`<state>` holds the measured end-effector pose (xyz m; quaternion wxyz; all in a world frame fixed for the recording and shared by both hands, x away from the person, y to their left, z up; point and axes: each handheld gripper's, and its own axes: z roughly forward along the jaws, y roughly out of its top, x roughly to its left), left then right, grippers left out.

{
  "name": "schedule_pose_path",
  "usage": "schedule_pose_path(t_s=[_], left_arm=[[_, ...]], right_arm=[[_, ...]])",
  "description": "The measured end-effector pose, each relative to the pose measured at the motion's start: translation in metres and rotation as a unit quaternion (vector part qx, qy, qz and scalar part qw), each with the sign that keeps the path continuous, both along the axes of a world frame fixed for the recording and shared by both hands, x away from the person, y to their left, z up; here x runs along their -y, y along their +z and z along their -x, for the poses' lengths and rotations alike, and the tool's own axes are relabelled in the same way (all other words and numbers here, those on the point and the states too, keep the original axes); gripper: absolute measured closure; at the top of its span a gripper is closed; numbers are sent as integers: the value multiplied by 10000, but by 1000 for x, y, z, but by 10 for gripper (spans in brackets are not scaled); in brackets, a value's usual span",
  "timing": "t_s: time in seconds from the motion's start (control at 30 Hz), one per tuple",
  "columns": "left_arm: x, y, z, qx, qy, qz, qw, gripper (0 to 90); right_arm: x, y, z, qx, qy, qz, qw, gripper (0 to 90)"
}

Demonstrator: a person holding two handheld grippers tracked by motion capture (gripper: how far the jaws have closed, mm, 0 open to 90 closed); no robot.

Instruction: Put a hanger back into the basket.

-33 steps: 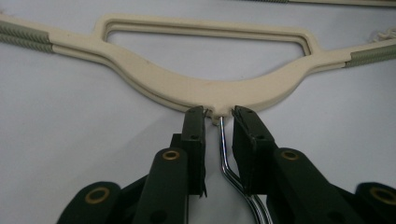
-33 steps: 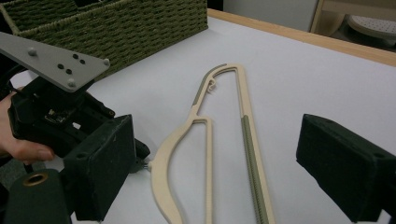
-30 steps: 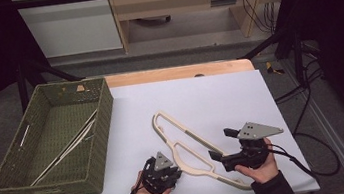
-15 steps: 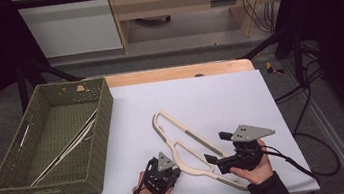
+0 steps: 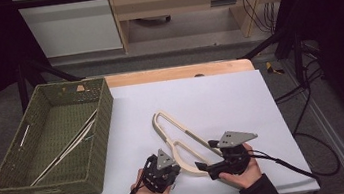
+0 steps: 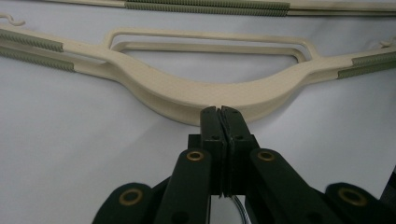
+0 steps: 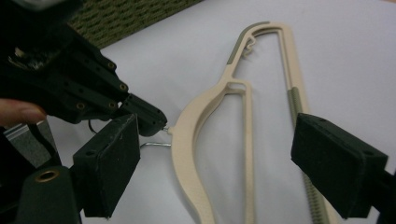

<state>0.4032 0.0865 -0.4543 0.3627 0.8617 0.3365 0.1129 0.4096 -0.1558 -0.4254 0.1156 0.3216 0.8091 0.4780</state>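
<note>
**Tongs meet at a cream hanger on the white table**

Both tongs work the near edge of the white tabletop [image 5: 240, 93], each in one of the person's hands. Left gripper [image 5: 165, 171] has its black jaws pressed together, tips against the curved neck of the cream plastic clothes hanger with grey-green ribbed grips [image 6: 196, 93]; in the right gripper view those tips sit where the thin metal hook wire [image 7: 156, 144] leaves the neck, though whether the wire is pinched cannot be told. Right gripper [image 5: 208, 165], just beside it, holds its jaws spread wide and has just been easing them inward, the hanger's shoulder and bar lying between the two black pads [image 7: 109, 163] without touching either. Beyond both tongs, the hanger stretches away across the tabletop. Farther off, to the left of the left gripper, stands an olive-green woven rectangular basket [image 5: 104, 116] with pale hangers [image 5: 68, 148] lying inside.
</note>
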Motion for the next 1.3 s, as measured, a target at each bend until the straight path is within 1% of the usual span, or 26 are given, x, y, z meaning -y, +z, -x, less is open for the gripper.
schedule_pose_path(t_s=[0.1, 0.17, 0.23, 0.33, 0.4, 0.47, 0.53, 0.63, 0.67, 0.7, 0.77, 0.83, 0.87, 1.0, 1.03, 1.17, 1.27, 1.3], left_arm=[[0, 4, -1, 28, -8, -17, 10000, 886], [0, 6, -1, 47, -19, -40, 10000, 886], [0, 9, -1, 67, -15, -34, 10000, 886], [0, 12, -1, 83, -22, -47, 10000, 886], [0, 14, -2, 84, -51, -65, 9999, 886], [0, 15, -1, 99, -42, -69, 9999, 886], [0, 16, -1, 105, -45, -92, 9999, 886], [1, 18, -1, 132, -61, -101, 9998, 886], [1, 19, -1, 135, -66, -106, 9998, 886], [1, 19, -1, 139, -68, -106, 9998, 886], [1, 21, 0, 131, -70, -97, 9998, 886], [2, 22, 0, 132, -72, -72, 9999, 886], [2, 22, 0, 138, -69, -70, 9999, 886], [2, 25, 0, 148, -75, -46, 9999, 886], [2, 25, 0, 147, -77, -46, 9999, 886], [2, 25, 1, 136, -92, -32, 9999, 886], [3, 25, 2, 151, -107, -51, 9998, 886], [3, 25, 2, 152, -111, -60, 9998, 886]], right_arm=[[-10, -6, 1, -41, 96, 131, 9999, 174], [-13, -8, 1, -44, 146, 165, 9997, 188], [-15, -11, 1, -78, 119, 202, 9997, 207], [-18, -13, 1, -39, 97, 252, 9996, 243], [-22, -14, 1, -86, 125, 310, 9994, 267], [-27, -18, 1, -106, 152, 472, 9987, 301], [-32, -21, 2, -112, 190, 625, 9978, 314], [-37, -24, 2, -162, 193, 704, 9972, 352], [-39, -24, 2, -127, 216, 756, 9968, 370], [-40, -24, 2, -155, 246, 816, 9962, 397], [-43, -26, 2, -141, 268, 879, 9957, 414], [-46, -28, 2, -149, 280, 1023, 9943, 445], [-47, -30, 1, -148, 329, 1069, 9936, 467], [-49, -33, 1, -197, 332, 1155, 9926, 530], [-49, -33, 1, -210, 297, 1175, 9924, 548], [-50, -33, 1, -133, 339, 1264, 9913, 626], [-51, -34, 1, -114, 401, 1322, 9903, 686], [-51, -35, 0, -88, 463, 1325, 9901, 702]])
